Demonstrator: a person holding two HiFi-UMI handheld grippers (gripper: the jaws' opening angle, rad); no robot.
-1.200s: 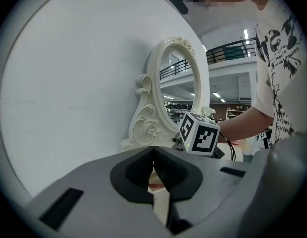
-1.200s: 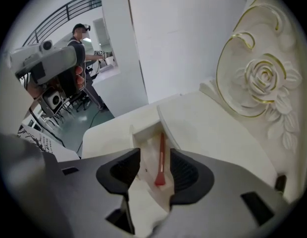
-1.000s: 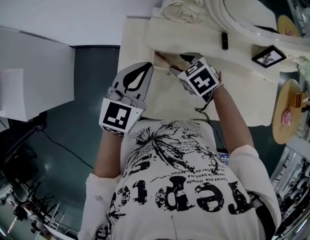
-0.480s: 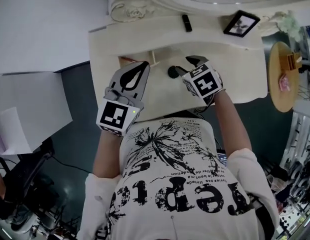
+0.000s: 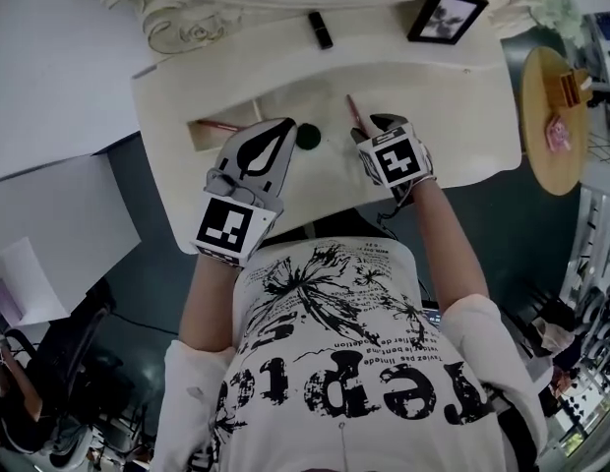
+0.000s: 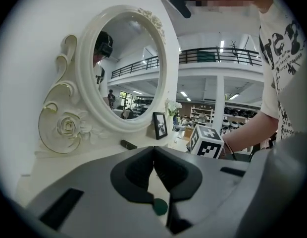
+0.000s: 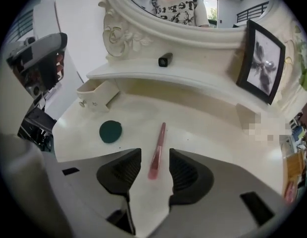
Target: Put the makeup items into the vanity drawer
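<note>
first, head view: cream vanity top (image 5: 462,116) over a dark teal floor, with a white panel at the left. a small drawer (image 5: 212,131) stands pulled out at the top's left end. your left tongs (image 5: 285,124) are clenched on nothing, tip just beside a dark green round compact (image 5: 307,136). your right tongs (image 5: 379,124) sit at the near end of a pink pencil (image 5: 355,116). a black tube (image 5: 320,29) and a framed picture (image 5: 447,15) are on the raised back shelf. a round wooden side table (image 5: 546,106) stands at the right. the lettering on your shirt shows upside down and cannot be read with confidence.

next, left gripper view: oval mirror (image 6: 126,68) with a carved rose (image 6: 69,127) at its foot. past it is a hall with a railed balcony, shelving and ceiling lights. the jaw tips meet, empty.

last, right gripper view: the jaws are released and have just been closing. the pencil lies flat on the top between them, and neither pad presses on it. the compact lies left of it, near the open drawer.
</note>
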